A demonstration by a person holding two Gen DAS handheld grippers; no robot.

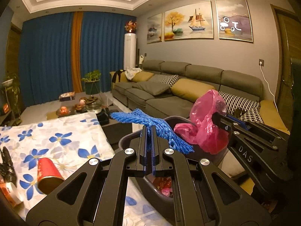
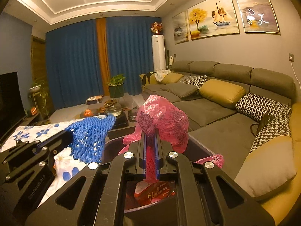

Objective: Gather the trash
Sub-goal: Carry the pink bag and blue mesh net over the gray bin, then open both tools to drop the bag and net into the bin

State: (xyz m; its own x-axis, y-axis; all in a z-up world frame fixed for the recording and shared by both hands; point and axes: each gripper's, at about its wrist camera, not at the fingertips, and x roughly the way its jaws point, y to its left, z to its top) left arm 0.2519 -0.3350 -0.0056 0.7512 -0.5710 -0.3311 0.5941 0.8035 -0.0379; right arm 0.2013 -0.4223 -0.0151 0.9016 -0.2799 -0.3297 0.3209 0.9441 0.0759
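Half-hidden bin (image 2: 202,147) under pink bag (image 2: 163,120)

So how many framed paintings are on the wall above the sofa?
3, in a row over the sofa: a small one on the left, a wide sailboat one in the middle, and one on the right. None looks hidden.

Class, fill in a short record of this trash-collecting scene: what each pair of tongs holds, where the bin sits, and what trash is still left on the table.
left tongs: shut on blue net
right tongs: shut on pink bag
bin: below both tongs, between table and sofa; red wrappers inside
left on table: red cup lying on its side, black scrap
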